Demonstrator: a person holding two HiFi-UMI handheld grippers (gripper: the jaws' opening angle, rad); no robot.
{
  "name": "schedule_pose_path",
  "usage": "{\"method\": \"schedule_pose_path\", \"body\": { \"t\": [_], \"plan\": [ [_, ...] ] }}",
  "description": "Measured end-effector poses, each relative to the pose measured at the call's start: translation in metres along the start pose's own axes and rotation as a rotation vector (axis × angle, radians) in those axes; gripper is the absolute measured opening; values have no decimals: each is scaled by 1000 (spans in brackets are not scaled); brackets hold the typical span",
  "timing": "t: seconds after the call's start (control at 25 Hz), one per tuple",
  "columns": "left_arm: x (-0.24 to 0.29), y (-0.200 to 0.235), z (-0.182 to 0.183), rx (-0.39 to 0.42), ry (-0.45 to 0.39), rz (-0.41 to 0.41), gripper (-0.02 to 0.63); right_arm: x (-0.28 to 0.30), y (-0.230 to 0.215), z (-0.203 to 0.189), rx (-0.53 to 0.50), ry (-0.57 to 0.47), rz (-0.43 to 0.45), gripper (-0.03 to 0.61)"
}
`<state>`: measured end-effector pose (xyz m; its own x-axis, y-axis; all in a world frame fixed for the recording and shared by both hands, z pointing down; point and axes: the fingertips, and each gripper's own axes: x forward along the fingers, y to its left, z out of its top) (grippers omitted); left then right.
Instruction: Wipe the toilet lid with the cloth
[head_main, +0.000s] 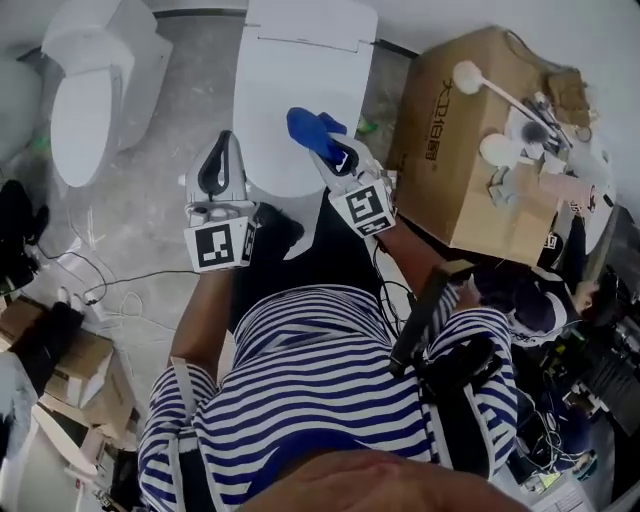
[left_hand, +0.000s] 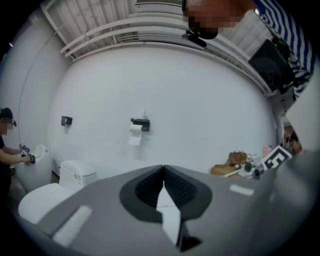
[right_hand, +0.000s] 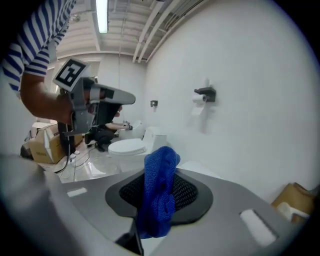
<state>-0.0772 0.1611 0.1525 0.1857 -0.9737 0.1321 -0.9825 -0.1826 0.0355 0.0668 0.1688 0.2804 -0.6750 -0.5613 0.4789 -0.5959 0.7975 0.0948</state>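
Hovering over the near part of the closed toilet lid (head_main: 295, 70), the right claw (head_main: 327, 152) grasps the blue cloth (head_main: 310, 127), bunched at its tips. Contact with the lid cannot be confirmed. The left claw (head_main: 223, 148) is clenched on nothing, at the lid's left edge. Recommended: press the cloth flat, then wipe near to far in overlapping passes with a firm grip.

Two grippers (head_main: 226, 142) (head_main: 335, 150), one cloth (head_main: 308, 126), three toilets (head_main: 300, 90) (head_main: 85, 100) (head_main: 12, 100).
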Motion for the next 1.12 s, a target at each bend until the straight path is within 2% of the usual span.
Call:
{"method": "schedule_pose_path", "body": {
  "t": [0.2, 0.36, 0.48, 0.76, 1.12],
  "plan": [
    [-10, -1, 65, -46, -9, 4, 2, -46, -35, 108, 70, -129, -108, 117],
    [-13, -19, 130, -19, -60, -2, 2, -92, -54, 192, 94, -236, -137, 117],
    [-10, -31, 173, 0, -108, 2, 2, -120, -68, 239, 98, -309, -144, 117],
    [8, -42, 214, 12, -129, 15, 2, -144, -94, 289, 102, -386, -152, 115],
    [22, -41, 237, 35, -172, 26, 2, -152, -111, 309, 117, -427, -169, 112]
  ]
}}
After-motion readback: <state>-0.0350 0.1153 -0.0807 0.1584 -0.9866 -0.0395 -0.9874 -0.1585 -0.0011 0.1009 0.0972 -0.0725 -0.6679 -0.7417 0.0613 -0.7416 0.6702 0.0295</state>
